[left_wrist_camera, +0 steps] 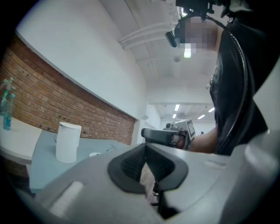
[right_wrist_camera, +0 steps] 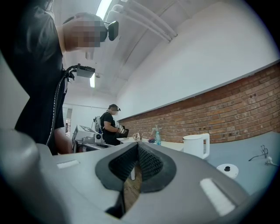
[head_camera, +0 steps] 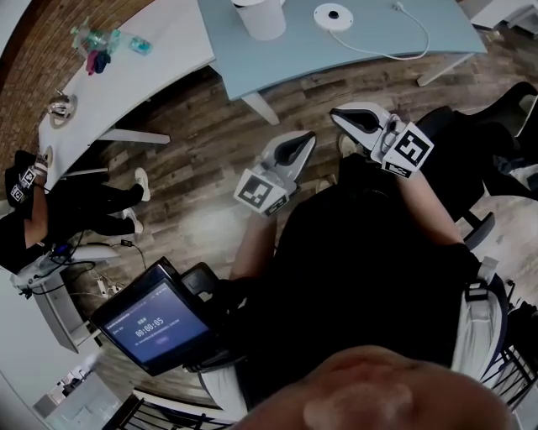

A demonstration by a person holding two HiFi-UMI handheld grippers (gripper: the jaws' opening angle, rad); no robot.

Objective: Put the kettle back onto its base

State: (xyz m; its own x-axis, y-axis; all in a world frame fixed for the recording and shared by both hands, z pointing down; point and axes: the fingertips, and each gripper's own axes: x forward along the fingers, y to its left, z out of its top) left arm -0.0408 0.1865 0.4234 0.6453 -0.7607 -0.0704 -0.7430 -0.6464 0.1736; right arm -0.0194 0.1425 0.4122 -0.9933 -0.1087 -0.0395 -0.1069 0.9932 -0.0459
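- Wood-plank flooring (head_camera: 202,134) lay between you and the pale blue table (head_camera: 395,38), so you stood back from the work, out of reach of it.
- On that table the white kettle (head_camera: 261,17) stood upright near its round base (head_camera: 334,15), beside it but apart. It sat off the base, so by my reading the whole job was yet to be done.
- The base's cord (head_camera: 403,50) ran across the table top toward its right side. That likely pins the base where it sits, so the kettle would have to go to it, not the other way round.
- Your left gripper (head_camera: 296,148) had its jaws pressed together with nothing between them; only floor showed under the pads.
- Your right gripper (head_camera: 353,119) was likewise closed and empty.
- You held both grippers close to your chest, level and aimed toward the table. I take that for a ready carry with no reach begun.
- Whichever gripper you meant to use would need its jaws parted before it could take the kettle, since neither could admit anything as it stood.
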